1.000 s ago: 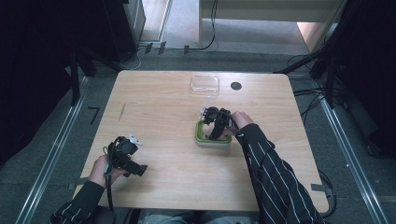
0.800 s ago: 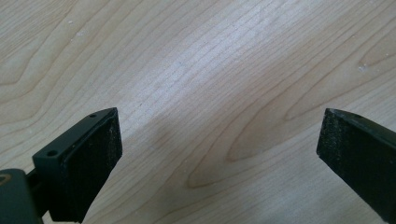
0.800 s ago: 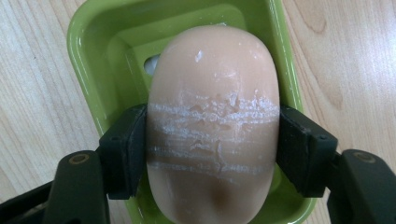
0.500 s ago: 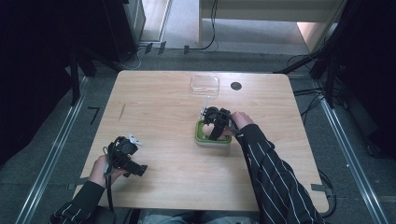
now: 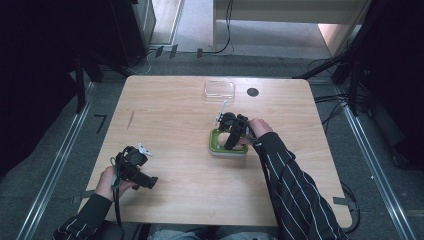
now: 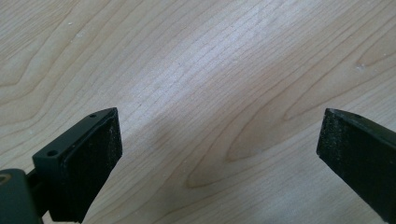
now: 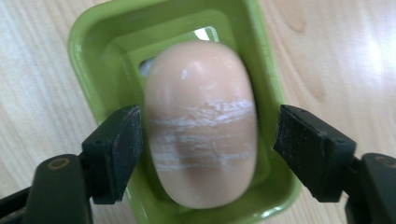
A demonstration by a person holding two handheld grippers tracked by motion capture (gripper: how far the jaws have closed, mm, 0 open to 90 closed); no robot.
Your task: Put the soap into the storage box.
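Freshly opened, the right gripper point(image 7: 208, 149) brackets the soap point(image 7: 201, 123) in its green dish point(image 7: 86, 42), gripping nothing; lifting crookedly could snag it.

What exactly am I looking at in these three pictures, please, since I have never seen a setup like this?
A person sits at a wooden table and holds a hand-operated gripper with two black jaws in each hand; there is no robot arm. The high view looks down on the table from above. The other two pictures come from small cameras riding on the grippers, looking along their jaws.

The left gripper is open over bare wood. The right gripper reaches into a green soap dish where a beige bar of soap lies. Its jaws have just been opening: the soap sits between them, one pad at or very near its side and the other clearly apart, so it looks released.

Farther back on the table lie a clear plastic lid and a small dark round spot.
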